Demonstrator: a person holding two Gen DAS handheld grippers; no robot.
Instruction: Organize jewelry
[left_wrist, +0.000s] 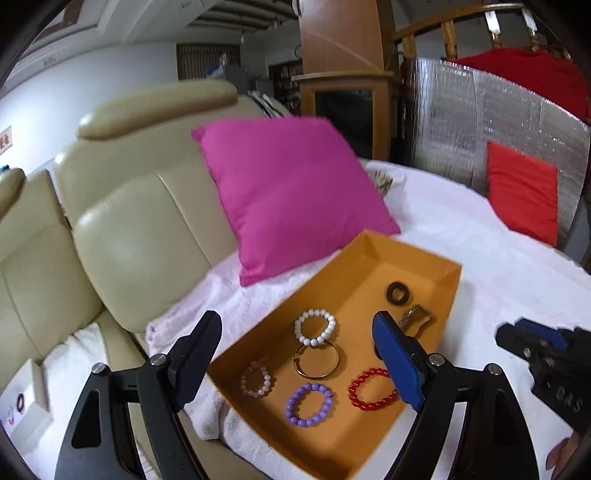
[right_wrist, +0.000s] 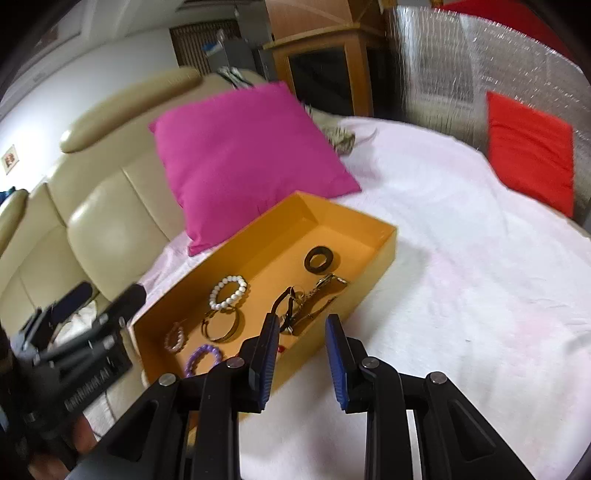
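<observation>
While both grippers hung empty over the bed, pretty much all the jewelry was already sitting in the orange box (left_wrist: 417, 258), which lay on the white blanket (right_wrist: 461, 240) just in front of the pink pillow (left_wrist: 291, 192). The left gripper (left_wrist: 295, 354) was spread wide above the box with nothing in it, and the right gripper (right_wrist: 301, 350) was parted too, a bit narrower, hovering at the box's near wall.

Inside were the white bead bracelet (left_wrist: 315, 327), the gold bangle (left_wrist: 316, 362) touching it, a pale pink bead bracelet (left_wrist: 256, 380), a purple bead bracelet (left_wrist: 309, 404), a red bead bracelet (left_wrist: 371, 391), a dark ring-shaped piece (left_wrist: 397, 293) and a tangle of cord and metal bits (right_wrist: 306, 302).

My guess on handling: all of it looked light. The beaded ones probably flex and roll on smooth beads, so I'd pinch across the strand on one side, not the whole loop. The bangle looked stiff and slick, so grab its thin rim squarely. The tangle seemed the fiddly one; it could drag neighbours along.
</observation>
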